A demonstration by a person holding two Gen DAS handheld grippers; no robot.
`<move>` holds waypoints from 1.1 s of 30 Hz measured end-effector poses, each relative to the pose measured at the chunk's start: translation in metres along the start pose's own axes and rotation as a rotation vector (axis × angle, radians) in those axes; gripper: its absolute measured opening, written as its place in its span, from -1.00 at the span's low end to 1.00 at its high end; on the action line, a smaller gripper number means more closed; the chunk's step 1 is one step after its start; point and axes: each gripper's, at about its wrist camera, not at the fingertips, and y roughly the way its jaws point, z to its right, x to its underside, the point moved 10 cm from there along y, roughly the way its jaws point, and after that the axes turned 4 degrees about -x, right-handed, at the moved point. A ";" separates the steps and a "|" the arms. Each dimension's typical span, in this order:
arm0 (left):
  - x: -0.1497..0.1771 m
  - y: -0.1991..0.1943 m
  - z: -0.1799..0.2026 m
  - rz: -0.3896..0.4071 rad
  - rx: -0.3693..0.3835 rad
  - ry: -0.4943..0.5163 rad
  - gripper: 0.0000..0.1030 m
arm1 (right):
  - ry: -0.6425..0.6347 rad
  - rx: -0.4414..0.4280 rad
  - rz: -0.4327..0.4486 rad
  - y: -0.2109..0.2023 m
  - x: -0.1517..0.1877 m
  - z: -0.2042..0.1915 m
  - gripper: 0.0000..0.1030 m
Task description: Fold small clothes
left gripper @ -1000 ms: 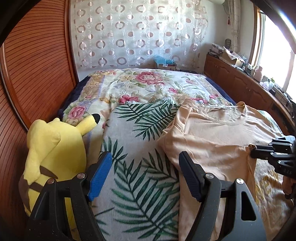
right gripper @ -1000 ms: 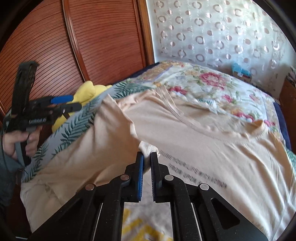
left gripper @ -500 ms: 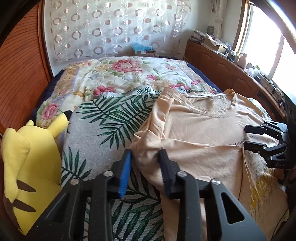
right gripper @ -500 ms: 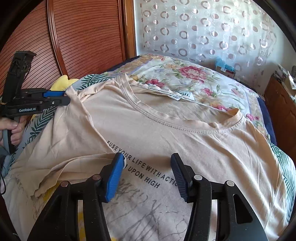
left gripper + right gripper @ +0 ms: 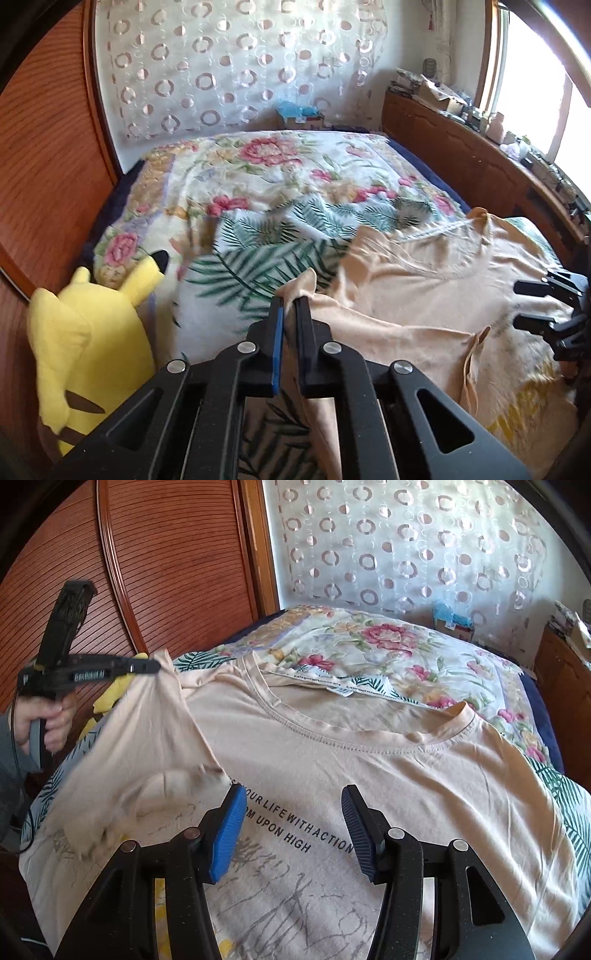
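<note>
Peach T-shirt (image 5: pixel 369 768), one, left tongs (image 5: pixel 290 306) pinching its sleeve, right tongs (image 5: pixel 293 823) parted, seemingly empty

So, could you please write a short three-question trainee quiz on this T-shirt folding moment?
1. True or false: the left gripper is shut on the T-shirt.
2. The right gripper is: A) shut on the collar, B) open above the printed text, C) holding the plush toy.
3. Fill in: the toy's colour is ____.

Key: 1 true; 2 B; 3 yellow.
</note>
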 end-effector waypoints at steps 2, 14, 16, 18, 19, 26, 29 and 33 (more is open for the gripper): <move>-0.004 0.001 -0.009 0.007 -0.029 -0.001 -0.86 | -0.003 0.006 -0.010 0.003 0.002 0.000 0.08; 0.005 -0.020 -0.020 0.041 -0.030 -0.028 -0.33 | -0.021 0.035 -0.015 0.007 -0.003 -0.002 0.08; 0.011 -0.028 -0.011 0.056 0.001 -0.028 0.00 | -0.021 0.040 -0.015 0.006 -0.002 -0.001 0.08; 0.017 -0.036 -0.002 0.055 0.018 -0.030 0.42 | -0.022 0.049 -0.012 0.004 -0.004 -0.001 0.08; 0.020 -0.041 0.001 0.058 0.020 -0.034 0.54 | -0.026 0.056 -0.009 0.002 -0.005 -0.001 0.08; 0.049 -0.082 0.040 0.072 0.052 -0.013 0.54 | -0.040 0.044 0.052 -0.038 -0.018 -0.016 0.08; 0.062 -0.094 0.058 0.068 0.069 0.003 0.54 | -0.050 0.063 0.065 -0.056 -0.012 -0.022 0.08; 0.077 -0.108 0.080 0.083 0.084 0.026 0.54 | -0.049 0.090 0.080 -0.078 0.002 -0.027 0.08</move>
